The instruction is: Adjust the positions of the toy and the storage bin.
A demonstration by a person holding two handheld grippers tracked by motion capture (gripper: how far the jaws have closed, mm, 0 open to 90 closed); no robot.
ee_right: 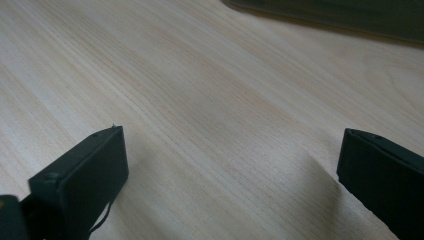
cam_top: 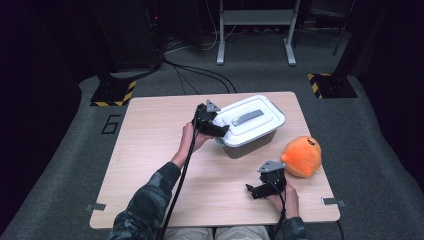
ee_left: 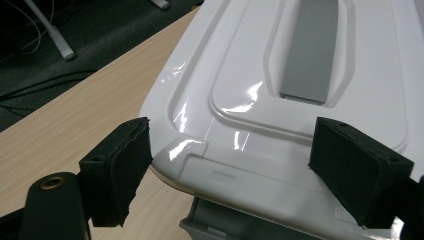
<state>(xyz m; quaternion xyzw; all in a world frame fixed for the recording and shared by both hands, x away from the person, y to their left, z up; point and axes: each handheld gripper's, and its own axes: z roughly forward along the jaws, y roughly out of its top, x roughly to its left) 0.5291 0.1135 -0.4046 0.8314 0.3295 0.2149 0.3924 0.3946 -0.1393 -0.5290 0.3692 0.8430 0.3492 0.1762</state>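
While jaws straddle the lid (ee_left: 280,90) corner, left claw (ee_left: 225,170) angles down.

White lid (cam_top: 251,119) w/ grey handle (cam_top: 247,117), grey box (cam_top: 245,146), orange plush (cam_top: 301,156), light wood table (cam_top: 150,150), black tools.

Dim room with dark edges; overhead light brightens the pale wooden surface (cam_top: 150,165). White glare streaks shine on the glossy lid (ee_left: 220,100). Close-up views are soft, with faint shadows beside blurred black jaws.
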